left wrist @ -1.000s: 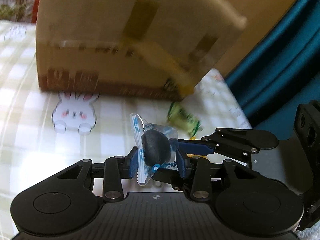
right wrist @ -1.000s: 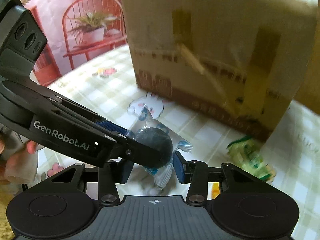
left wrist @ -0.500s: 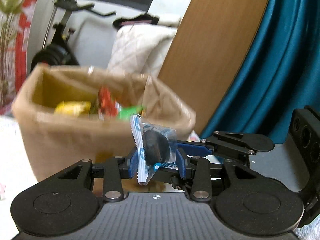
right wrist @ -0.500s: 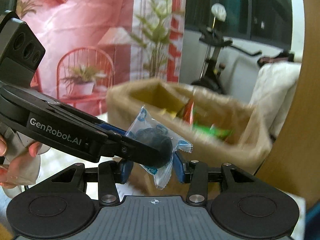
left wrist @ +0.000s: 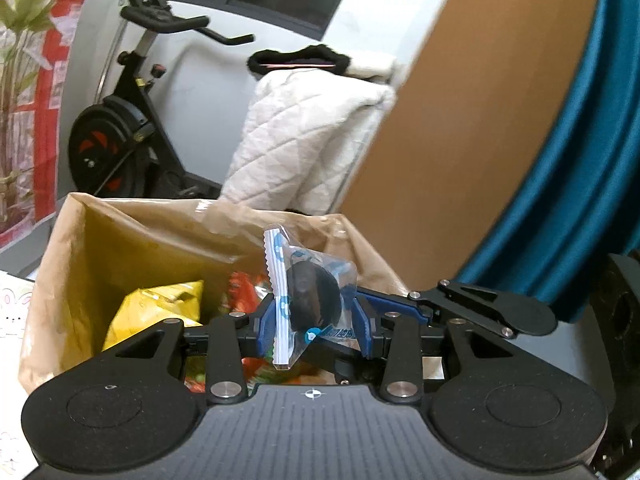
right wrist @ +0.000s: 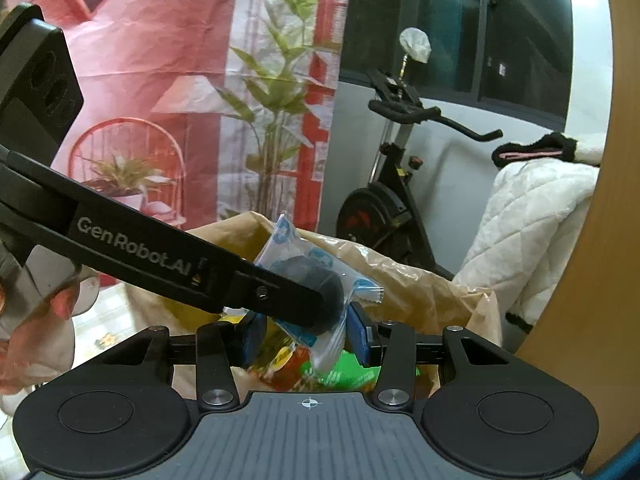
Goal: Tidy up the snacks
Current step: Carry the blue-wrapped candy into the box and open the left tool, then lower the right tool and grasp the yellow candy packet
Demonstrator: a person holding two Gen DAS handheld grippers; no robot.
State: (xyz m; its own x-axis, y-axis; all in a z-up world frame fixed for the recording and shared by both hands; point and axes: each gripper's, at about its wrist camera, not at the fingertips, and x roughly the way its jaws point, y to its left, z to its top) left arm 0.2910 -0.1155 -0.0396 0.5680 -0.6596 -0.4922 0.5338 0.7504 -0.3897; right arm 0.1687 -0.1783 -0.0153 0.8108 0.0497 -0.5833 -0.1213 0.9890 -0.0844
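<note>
Between the blue pads of both my grippers sits one small clear packet point(left wrist: 310, 300) holding a dark round snack. My left gripper point(left wrist: 314, 320) is clamped on it from its own two sides, and my right gripper point(right wrist: 306, 330) presses it from a crossing angle, so that in the right wrist view the left gripper's black finger lies across the packet point(right wrist: 316, 280). Each gripper is partly closed, squeezing the wrapper, neither empty.

Directly below and just ahead of the packet is the open mouth of a brown cardboard box point(left wrist: 72, 240), lined with crinkled brown flaps. The packet hangs above the box's near edge, over its contents, not touching them. Its long axis runs top to bottom, with a white serrated seam along its left edge in the left wrist view. Both hands are equally near, since both hold it; I judge the coming move to be a release straight down into the box.

Counted: one held packet, one box, two grippers. Inside the box I can make out one yellow bag point(left wrist: 160, 312), some orange-red wrappers point(left wrist: 246, 286) and a green wrapper point(right wrist: 344, 372); their exact number is hidden by my grippers.
</note>
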